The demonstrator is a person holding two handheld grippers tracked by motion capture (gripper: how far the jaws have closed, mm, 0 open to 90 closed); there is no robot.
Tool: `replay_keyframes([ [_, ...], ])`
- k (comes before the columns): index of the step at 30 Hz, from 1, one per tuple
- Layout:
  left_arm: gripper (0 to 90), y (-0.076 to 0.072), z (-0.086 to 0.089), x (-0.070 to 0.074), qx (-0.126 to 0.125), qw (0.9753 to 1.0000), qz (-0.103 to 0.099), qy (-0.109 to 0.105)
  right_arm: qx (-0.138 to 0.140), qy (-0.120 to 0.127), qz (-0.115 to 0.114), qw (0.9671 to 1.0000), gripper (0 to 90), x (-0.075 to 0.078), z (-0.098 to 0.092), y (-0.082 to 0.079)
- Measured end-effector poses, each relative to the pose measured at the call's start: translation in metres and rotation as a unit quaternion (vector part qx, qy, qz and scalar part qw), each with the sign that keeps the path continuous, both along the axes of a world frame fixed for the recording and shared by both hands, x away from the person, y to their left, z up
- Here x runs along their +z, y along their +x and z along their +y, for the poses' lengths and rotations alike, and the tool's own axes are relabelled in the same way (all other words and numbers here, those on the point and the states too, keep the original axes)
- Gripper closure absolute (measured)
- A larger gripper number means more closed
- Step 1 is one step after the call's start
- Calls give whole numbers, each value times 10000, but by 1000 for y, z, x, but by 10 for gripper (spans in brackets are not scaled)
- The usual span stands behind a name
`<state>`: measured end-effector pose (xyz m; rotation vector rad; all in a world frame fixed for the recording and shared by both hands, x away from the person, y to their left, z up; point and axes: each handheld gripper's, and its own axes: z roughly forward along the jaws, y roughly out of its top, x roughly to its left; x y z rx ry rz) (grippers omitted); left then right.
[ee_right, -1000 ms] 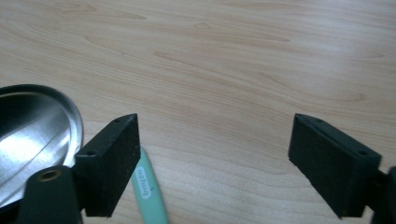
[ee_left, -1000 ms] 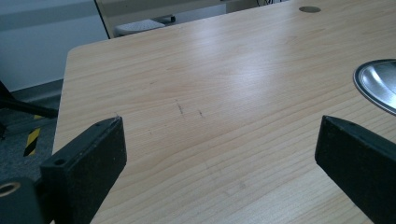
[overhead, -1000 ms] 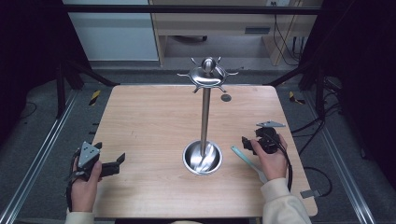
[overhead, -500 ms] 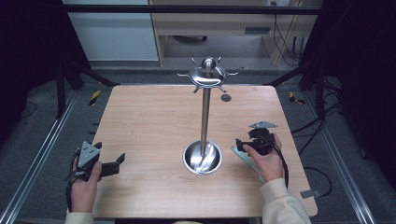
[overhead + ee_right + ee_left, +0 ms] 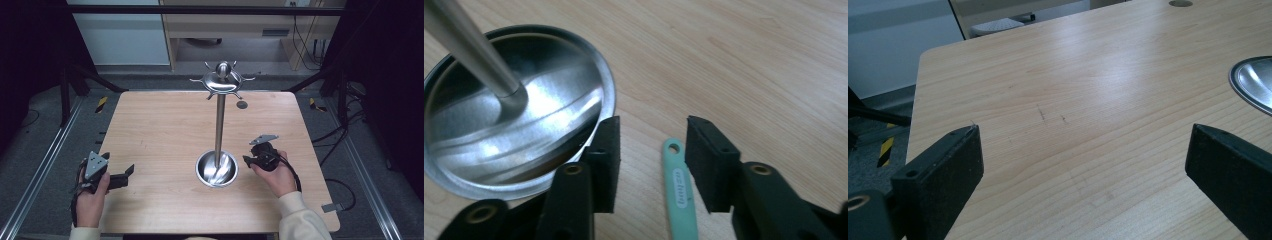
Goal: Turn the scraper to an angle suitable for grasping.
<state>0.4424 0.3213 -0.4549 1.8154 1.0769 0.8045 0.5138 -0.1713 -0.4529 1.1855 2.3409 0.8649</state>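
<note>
Straddling the green handle point(image 5: 680, 192) beside the stand's bowl point(image 5: 514, 107), the right gripper point(image 5: 651, 150) is spread for a pinch; the left gripper point(image 5: 1083, 165), spread, waits far from the bowl.

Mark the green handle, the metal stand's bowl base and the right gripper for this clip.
green handle point(image 5: 680, 192): right gripper view, middle of the handle lying between the open jaws.
bowl base point(image 5: 574, 107): right gripper view, shiny inner wall near the rim.
right gripper point(image 5: 651, 145): right gripper view, midway between its fingertips.
</note>
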Motion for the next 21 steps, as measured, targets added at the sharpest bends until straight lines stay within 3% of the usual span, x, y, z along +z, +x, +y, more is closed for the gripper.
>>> replay_keyframes([
  [2,19,0,-1,0,-19,10000,8,29,87,-33,65,9999,754,-1,0,0],
  [8,19,1,-2,-1,-27,10000,26,57,127,-74,111,9998,896,-3,-3,1],
  [21,18,2,-3,-2,-33,9999,70,91,64,-263,323,9991,900,-12,-4,7],
])
